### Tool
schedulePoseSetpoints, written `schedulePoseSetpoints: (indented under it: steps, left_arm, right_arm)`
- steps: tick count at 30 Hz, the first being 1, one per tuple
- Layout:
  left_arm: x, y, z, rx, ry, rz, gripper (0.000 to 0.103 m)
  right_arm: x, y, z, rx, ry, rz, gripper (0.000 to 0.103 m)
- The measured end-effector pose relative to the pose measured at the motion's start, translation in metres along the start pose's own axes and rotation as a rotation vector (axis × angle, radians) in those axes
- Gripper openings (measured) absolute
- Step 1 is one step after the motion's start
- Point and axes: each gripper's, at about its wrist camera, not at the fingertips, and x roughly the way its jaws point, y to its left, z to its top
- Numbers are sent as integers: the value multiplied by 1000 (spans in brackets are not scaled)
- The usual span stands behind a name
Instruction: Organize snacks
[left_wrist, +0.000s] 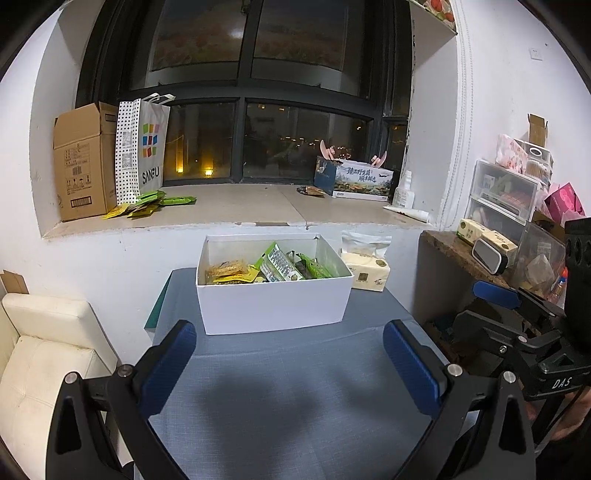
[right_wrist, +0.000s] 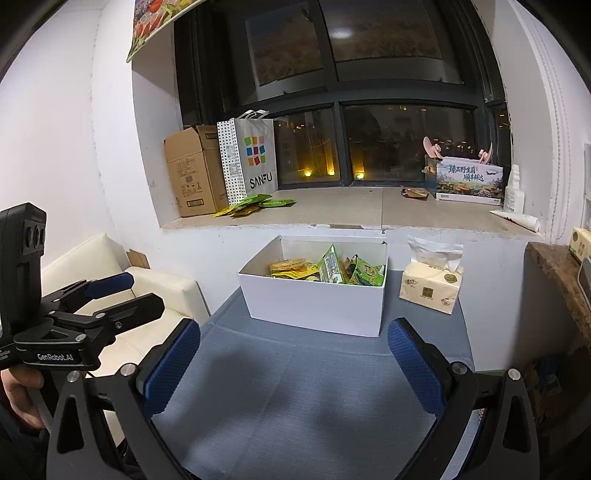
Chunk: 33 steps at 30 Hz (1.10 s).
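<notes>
Several snack packets (left_wrist: 273, 267) already sit in the white box (left_wrist: 273, 302); more packets (left_wrist: 147, 205) wait on the windowsill (left_wrist: 240, 206). The left gripper (left_wrist: 290, 360) and right gripper (right_wrist: 293, 363) hang spread apart, holding nothing.

Snacks (left_wrist: 273, 267) in box (left_wrist: 273, 306), on table (left_wrist: 295, 387)

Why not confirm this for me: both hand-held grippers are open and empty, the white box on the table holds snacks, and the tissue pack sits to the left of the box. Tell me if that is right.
One detail is wrong. The tissue pack sits to the right of the white box, not the left, as the right wrist view shows. The rest stands: the left hand-held gripper and right hand-held gripper are open and empty, and the box on the table holds snacks.
</notes>
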Motion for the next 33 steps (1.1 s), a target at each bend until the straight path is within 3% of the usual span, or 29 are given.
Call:
schedulePoseSetpoints:
  steps: [33]
  left_arm:
    - [0, 1, -4, 2, 8, -1, 103]
  right_arm:
    - [0, 3, -1, 1, 4, -2, 103]
